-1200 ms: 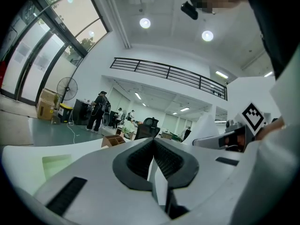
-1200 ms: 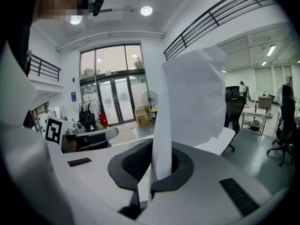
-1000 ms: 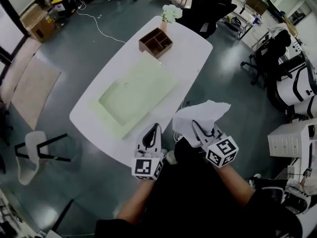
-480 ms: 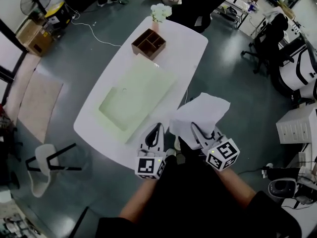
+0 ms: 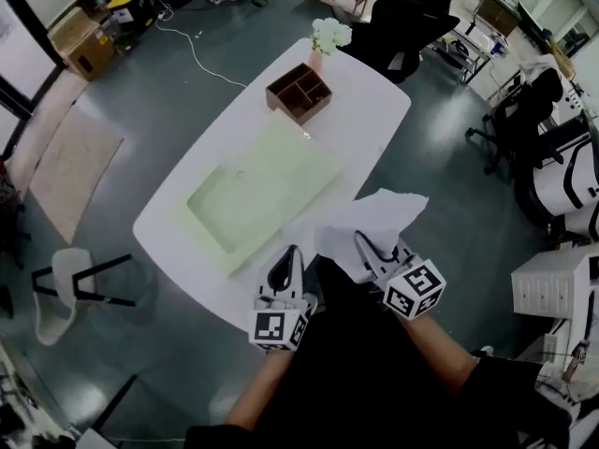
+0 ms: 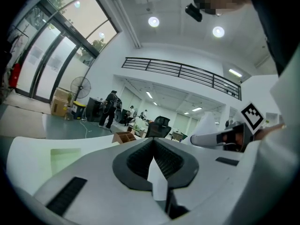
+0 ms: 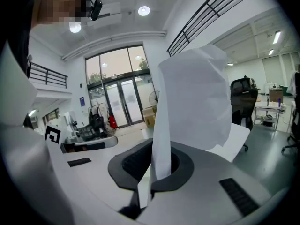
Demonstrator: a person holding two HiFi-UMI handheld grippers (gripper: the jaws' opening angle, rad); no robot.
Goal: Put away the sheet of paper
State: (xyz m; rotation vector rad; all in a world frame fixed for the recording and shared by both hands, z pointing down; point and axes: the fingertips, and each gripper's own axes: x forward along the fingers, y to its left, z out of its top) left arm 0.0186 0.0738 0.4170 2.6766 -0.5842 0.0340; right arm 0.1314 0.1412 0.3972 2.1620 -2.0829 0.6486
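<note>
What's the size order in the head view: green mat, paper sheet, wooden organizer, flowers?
1. green mat
2. paper sheet, though it is held up nearer the camera, so it looks bigger than it is
3. wooden organizer
4. flowers

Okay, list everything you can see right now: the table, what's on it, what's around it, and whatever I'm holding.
table: one, white, centre of the head view
mat: one, pale green, flat on the table's middle
wooden organiser: one, brown, table's far end
flowers: one bunch, white, beyond the organiser
sheet of paper: one, white, rumpled, over the table's near edge
office chairs: several, black, right of the table
white chair: one, floor at left
cardboard box: one, brown, far left
rug: one, beige, left floor
left gripper: white, shut, empty
right gripper: white, shut on the sheet of paper
</note>
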